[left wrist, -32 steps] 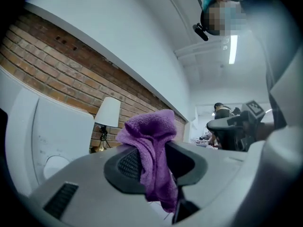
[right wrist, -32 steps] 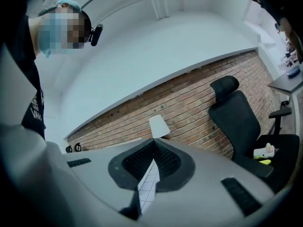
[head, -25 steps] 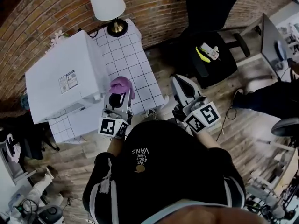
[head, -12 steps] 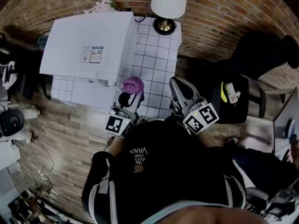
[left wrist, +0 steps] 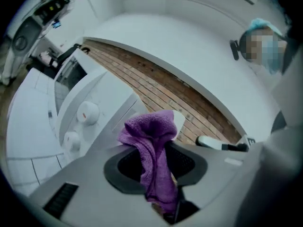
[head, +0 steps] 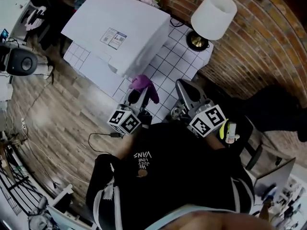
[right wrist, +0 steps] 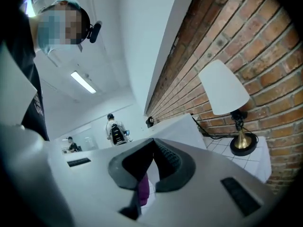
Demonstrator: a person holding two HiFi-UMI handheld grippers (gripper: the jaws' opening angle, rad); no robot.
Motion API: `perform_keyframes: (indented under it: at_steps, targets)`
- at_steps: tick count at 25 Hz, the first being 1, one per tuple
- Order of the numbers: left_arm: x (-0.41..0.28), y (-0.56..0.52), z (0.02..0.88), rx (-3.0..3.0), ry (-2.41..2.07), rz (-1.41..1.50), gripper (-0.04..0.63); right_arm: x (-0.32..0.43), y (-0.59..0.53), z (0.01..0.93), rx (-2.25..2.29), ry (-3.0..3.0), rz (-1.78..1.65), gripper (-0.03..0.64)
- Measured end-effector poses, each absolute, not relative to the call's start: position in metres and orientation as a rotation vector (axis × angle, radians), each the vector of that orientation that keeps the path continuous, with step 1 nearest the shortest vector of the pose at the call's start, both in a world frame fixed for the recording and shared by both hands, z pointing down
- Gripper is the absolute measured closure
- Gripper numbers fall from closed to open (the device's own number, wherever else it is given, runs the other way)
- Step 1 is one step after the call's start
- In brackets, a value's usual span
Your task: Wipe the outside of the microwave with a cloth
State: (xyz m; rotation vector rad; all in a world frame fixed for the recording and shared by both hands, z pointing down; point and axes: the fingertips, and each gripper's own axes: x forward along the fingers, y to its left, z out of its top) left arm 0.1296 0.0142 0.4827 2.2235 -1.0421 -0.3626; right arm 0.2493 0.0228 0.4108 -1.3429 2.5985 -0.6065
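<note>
Head view: brick wall [head: 261, 47] ran along the top right, wood floor [head: 62, 104] on the left. A white tiled table [head: 178, 51] stood against the wall. The microwave [head: 120, 30], a large white box, sat on the table, with a label on its top face. A lamp [head: 213, 14] with a white shade and brass base stood on the table's far corner, near the wall and just beside the microwave.

Left gripper [head: 135, 94] was raised over the table's near edge, jaws clamped on a purple cloth [head: 143, 84]. The cloth sat close to the microwave's front corner; contact could not be judged. Left gripper view: cloth [left wrist: 152, 136] was bunched above the pads and hung down between them. The microwave's front [left wrist: 102, 100] lay just beyond, with two white knobs [left wrist: 87, 112] on its panel.

Right gripper [head: 182, 86] was held beside the left one, over the table, well clear of the microwave. Right gripper view: jaws met at their tips with nothing pinched. A strip of purple showed through the gap below the tips, beyond the jaws. The lamp [right wrist: 222, 86] stood to the right against the brick.
</note>
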Motion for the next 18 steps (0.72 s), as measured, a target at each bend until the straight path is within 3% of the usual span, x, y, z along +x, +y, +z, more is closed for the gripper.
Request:
perform_keyframes:
  at_steps: [5, 18]
  targets:
    - [0.123, 0.004, 0.484, 1.885, -1.031, -0.656, 0.466, 0.253, 0.02, 0.413, -1.213, 2.673, -0.634, 0.617]
    - [0.138, -0.058, 0.461, 1.649, -0.874, -0.95, 0.466, 0.27, 0.017, 0.406, -1.121, 2.711, -0.626, 0.617]
